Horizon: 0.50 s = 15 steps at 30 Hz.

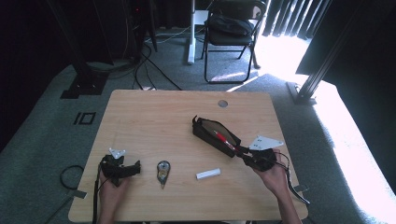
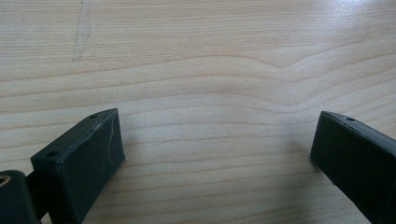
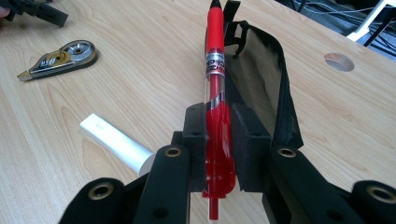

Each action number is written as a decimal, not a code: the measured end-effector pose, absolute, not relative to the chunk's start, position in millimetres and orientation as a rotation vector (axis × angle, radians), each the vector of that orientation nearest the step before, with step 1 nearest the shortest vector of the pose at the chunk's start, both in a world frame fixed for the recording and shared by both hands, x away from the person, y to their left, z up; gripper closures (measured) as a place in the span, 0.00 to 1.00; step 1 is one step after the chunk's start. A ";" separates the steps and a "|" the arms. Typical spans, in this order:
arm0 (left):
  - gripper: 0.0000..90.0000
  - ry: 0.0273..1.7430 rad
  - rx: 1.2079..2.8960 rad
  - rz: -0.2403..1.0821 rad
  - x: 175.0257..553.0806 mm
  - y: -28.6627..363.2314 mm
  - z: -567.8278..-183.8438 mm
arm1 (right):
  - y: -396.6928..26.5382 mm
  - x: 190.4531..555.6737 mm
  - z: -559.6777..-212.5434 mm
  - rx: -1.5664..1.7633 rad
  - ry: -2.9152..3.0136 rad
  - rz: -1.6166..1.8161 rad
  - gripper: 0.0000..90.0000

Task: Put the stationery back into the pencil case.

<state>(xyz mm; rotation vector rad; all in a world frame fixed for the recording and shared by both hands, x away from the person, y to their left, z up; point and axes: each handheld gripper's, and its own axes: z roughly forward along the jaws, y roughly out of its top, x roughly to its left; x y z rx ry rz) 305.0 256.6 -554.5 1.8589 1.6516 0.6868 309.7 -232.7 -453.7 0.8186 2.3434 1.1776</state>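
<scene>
Right gripper (image 3: 218, 154): jaws pinching a red pen (image 3: 216, 93) around its lower barrel, pads pressed on both sides. Pen runs straight out along the jaws; its far end sits over the rim of an open black pouch (image 3: 275, 84). In the high view the right gripper (image 1: 246, 156) sits at the pouch's (image 1: 205, 133) near end, pen (image 1: 224, 139) lying along the pouch opening, angled up-left. Can't tell whether the pen tip touches the pouch lining.

Left gripper (image 2: 217, 154): jaws spread wide, bare desk (image 2: 210, 70) between them. In the high view the left gripper (image 1: 120, 168) sits low at the desk's front-left, held in the left hand (image 1: 112, 186), well apart from the pouch.

Also on the desk (image 1: 154, 116):
- correction tape (image 1: 163, 171), just right of the left gripper, between it and the eraser
- white eraser (image 1: 208, 174), lying flat, front-centre, near the right gripper but not touching
- round hole (image 1: 222, 103) near the far edge

In the right gripper view the eraser (image 3: 116, 142) lies just left of the jaws, correction tape (image 3: 60, 58) further off.
</scene>
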 end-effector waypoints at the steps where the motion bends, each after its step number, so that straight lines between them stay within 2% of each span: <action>1: 0.03 1.652 1.859 0.687 305.0 256.7 -554.4 | -233.0 309.8 -453.3 0.820 2.343 1.178 0.85; 15: 0.03 1.652 1.859 0.687 305.0 256.6 -554.4 | -236.4 312.2 -447.9 0.819 2.327 1.172 0.85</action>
